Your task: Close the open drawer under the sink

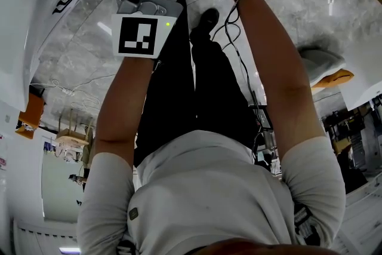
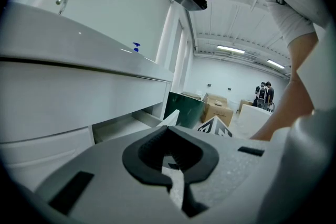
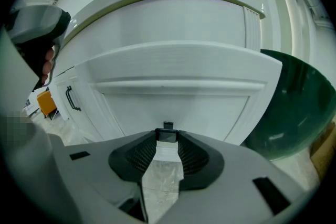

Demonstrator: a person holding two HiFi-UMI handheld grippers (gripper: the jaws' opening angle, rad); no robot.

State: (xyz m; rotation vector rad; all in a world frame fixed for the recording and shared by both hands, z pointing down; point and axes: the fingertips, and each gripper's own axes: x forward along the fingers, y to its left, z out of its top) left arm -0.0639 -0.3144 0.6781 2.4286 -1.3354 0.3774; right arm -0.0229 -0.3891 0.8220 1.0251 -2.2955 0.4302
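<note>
Got the right gripper's (image 3: 167, 139) jaws pinched onto the small black pull handle (image 3: 167, 135), right between the pads, on the white panelled drawer front (image 3: 173, 105) straight ahead. Got the left gripper's (image 2: 167, 129) jaws shut tight, nothing in them. Can see that drawer standing open ahead-left of those, under the white sink counter (image 2: 79, 55).

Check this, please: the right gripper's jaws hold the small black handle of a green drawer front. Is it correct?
Not quite: the drawer front is white, not green, as the right gripper view shows. The right gripper does hold its small black handle.
</note>
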